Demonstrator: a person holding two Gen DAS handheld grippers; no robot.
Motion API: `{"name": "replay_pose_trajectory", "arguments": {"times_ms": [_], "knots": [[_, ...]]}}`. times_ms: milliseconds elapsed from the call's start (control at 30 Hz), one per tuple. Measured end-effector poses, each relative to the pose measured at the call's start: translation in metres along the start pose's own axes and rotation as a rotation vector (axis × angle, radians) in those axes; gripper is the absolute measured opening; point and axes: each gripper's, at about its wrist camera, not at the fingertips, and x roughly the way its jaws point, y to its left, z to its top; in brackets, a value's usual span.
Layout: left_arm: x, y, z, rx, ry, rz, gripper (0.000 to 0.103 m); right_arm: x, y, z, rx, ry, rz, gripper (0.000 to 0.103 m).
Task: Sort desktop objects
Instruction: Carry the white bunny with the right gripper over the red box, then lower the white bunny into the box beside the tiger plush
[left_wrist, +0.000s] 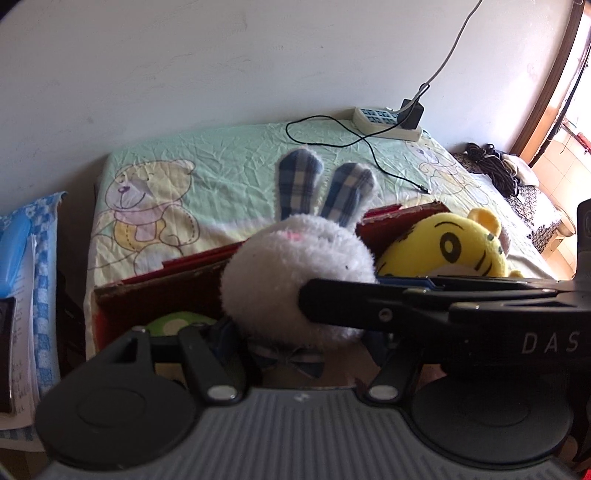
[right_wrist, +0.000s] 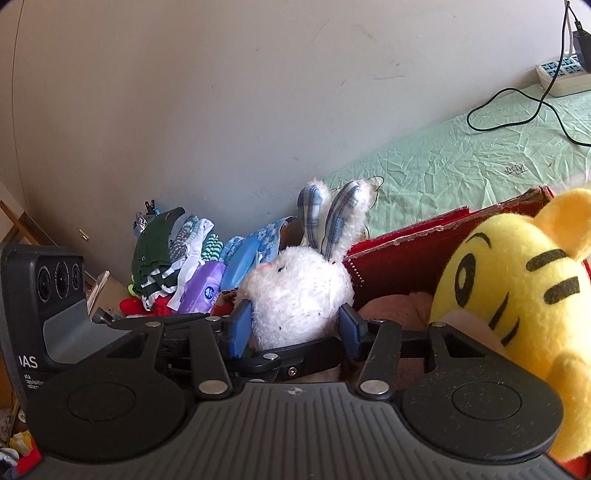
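While closed on the rabbit (right_wrist: 297, 291) at frame centre, right gripper (right_wrist: 295, 328) may drop it: soft fur, slipping beside tiger (right_wrist: 517, 291); left gripper state unclear.

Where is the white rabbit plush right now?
The white rabbit plush sits centre in the right wrist view, between the right gripper's blue pads, over the red box, with the yellow tiger plush to its right.

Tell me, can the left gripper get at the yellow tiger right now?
Probably not. The white rabbit fills the space just ahead of the left gripper, and the right gripper, closed around the rabbit's head, crosses in front of the tiger.
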Motion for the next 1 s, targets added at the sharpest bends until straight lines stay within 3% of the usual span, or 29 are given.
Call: {"name": "replay_pose_trajectory", "arguments": {"times_ms": [167, 533, 1000], "knots": [[0.003, -0.008, -0.003, 0.038, 0.002, 0.056, 0.072, -0.002, -0.003, -0.004, -0.008, 0.008, 0.001, 0.052], [0.008, -0.016, -0.008, 0.05, -0.003, 0.098, 0.073, 0.0, -0.002, -0.001, -0.02, 0.047, -0.019, 0.053], [0.013, -0.025, -0.012, 0.094, -0.008, 0.143, 0.076, -0.003, -0.005, -0.002, 0.004, 0.033, -0.008, 0.053]]}}
